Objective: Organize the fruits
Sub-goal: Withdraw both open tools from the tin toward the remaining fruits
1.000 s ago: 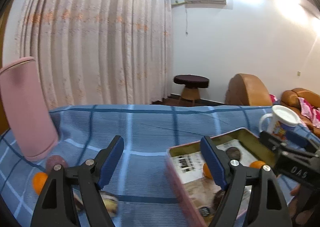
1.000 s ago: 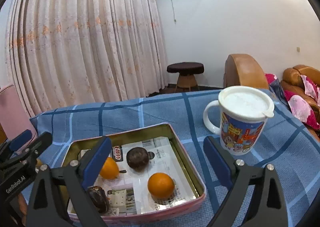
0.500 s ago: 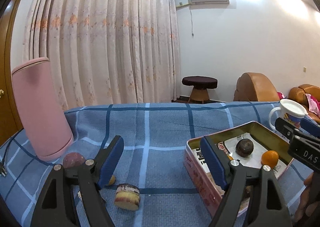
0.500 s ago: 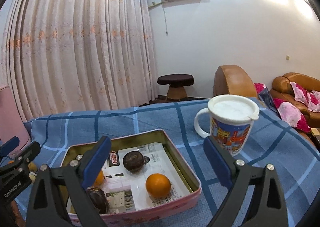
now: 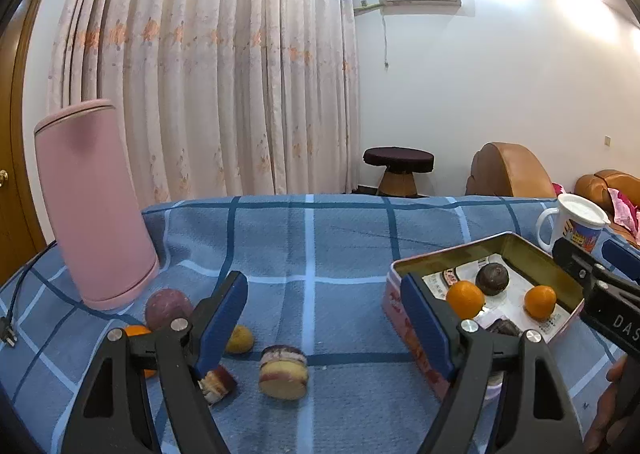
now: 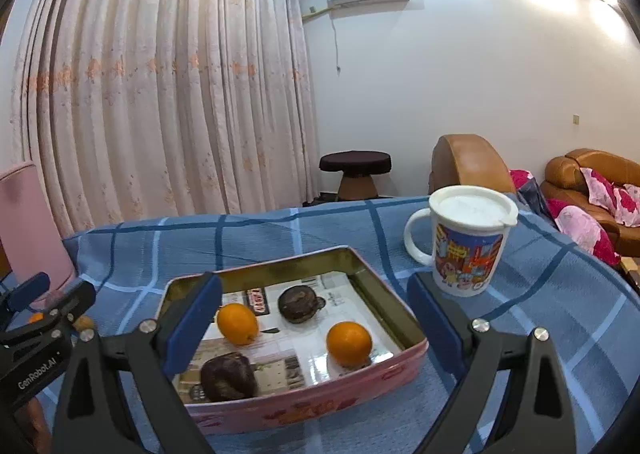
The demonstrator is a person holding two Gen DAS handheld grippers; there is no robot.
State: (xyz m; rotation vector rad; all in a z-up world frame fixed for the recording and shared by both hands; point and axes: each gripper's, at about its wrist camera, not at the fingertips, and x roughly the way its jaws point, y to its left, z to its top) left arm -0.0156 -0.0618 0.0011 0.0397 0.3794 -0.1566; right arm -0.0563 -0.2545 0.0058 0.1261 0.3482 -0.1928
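Blue checked cloth [image 5: 320,254] carries cut fruit [image 5: 283,372]; left gripper [image 5: 324,322] and right gripper [image 6: 314,324] gape empty

Glossy metal tin [image 6: 384,296], paper-lined, on matt woven cloth [image 5: 312,246].

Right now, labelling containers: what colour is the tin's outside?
Pink tin, best in the right wrist view.

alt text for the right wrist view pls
An open right gripper hovers over a pink rectangular metal tin holding two oranges and two dark brown fruits on printed paper. A lidded white cartoon mug stands beside it on blue checked cloth.
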